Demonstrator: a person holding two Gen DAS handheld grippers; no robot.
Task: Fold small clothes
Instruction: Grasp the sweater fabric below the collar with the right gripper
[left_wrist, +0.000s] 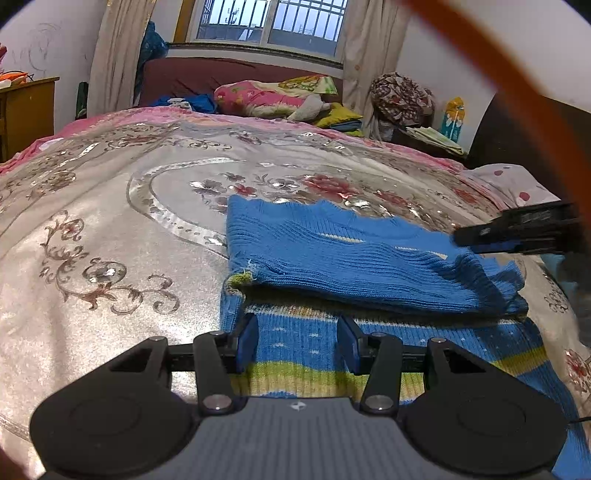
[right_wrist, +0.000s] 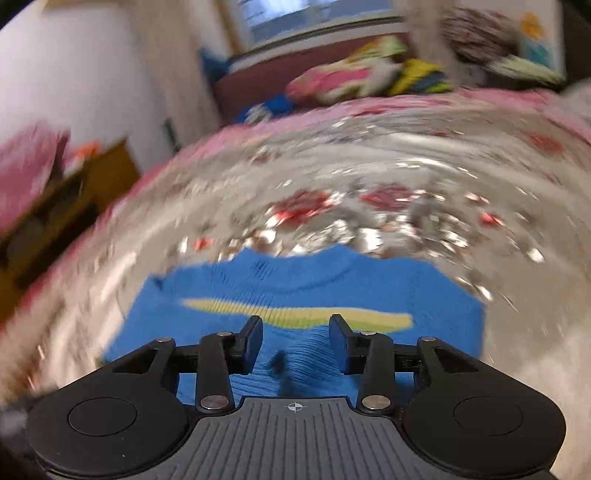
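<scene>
A small blue knitted sweater (left_wrist: 343, 254) with yellow-green and white bands lies on the bed, its far part folded over the patterned near part (left_wrist: 306, 343). My left gripper (left_wrist: 298, 341) is open and empty, low over the near striped part. My right gripper (right_wrist: 295, 341) is open and empty above the sweater (right_wrist: 295, 291); that view is blurred by motion. The right gripper also shows in the left wrist view (left_wrist: 517, 234), at the sweater's right edge, its jaws edge-on.
The bed has a shiny floral cover (left_wrist: 110, 221). Pillows and folded bedding (left_wrist: 273, 98) lie at the headboard. A wooden cabinet (left_wrist: 26, 110) stands at the far left. An orange cable (left_wrist: 517, 74) crosses the upper right.
</scene>
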